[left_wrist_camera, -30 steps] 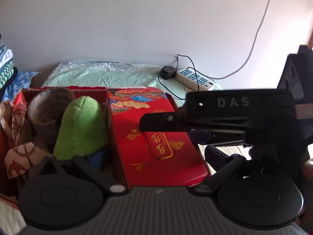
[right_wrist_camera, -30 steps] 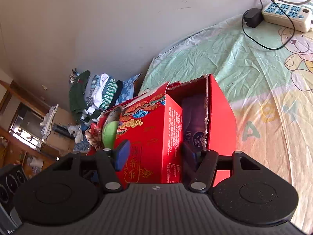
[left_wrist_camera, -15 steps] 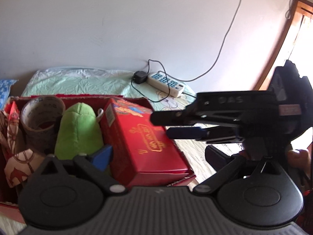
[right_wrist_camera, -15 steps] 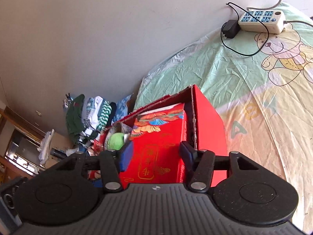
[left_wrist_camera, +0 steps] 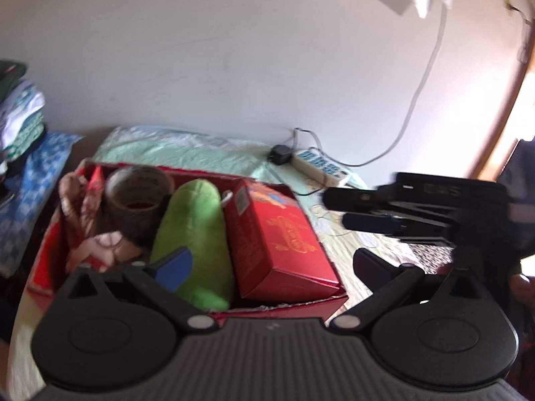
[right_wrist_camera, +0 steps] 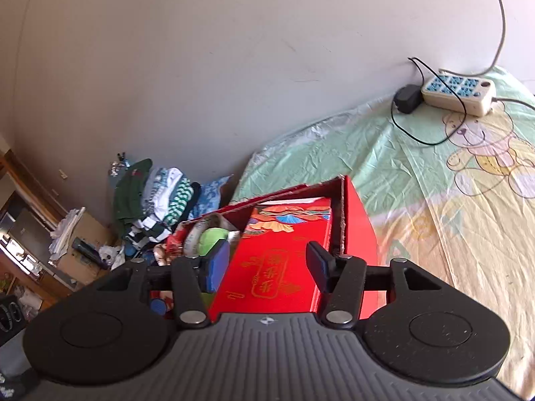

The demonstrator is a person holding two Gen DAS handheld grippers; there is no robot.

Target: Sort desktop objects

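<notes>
Both grippers' tongs apart, empty: left gripper (left_wrist_camera: 271, 265), right gripper (right_wrist_camera: 267, 267); flat red gift carton (left_wrist_camera: 279, 234) lying tilted inside open red cardboard tray (right_wrist_camera: 361, 220), beside green plush toy (left_wrist_camera: 194, 230); may slip askew, unsupported.

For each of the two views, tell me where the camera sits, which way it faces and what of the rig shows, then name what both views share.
Left wrist: sits on the left gripper, angled down at the red tray from its near side; its own open fingers show, with the right gripper at the right.
Right wrist: sits on the right gripper, angled down along the red gift box toward the wall; only its own fingers show, open.
Shared: tray, gift box, green plush, tape roll, power strip, folded clothes.
</notes>
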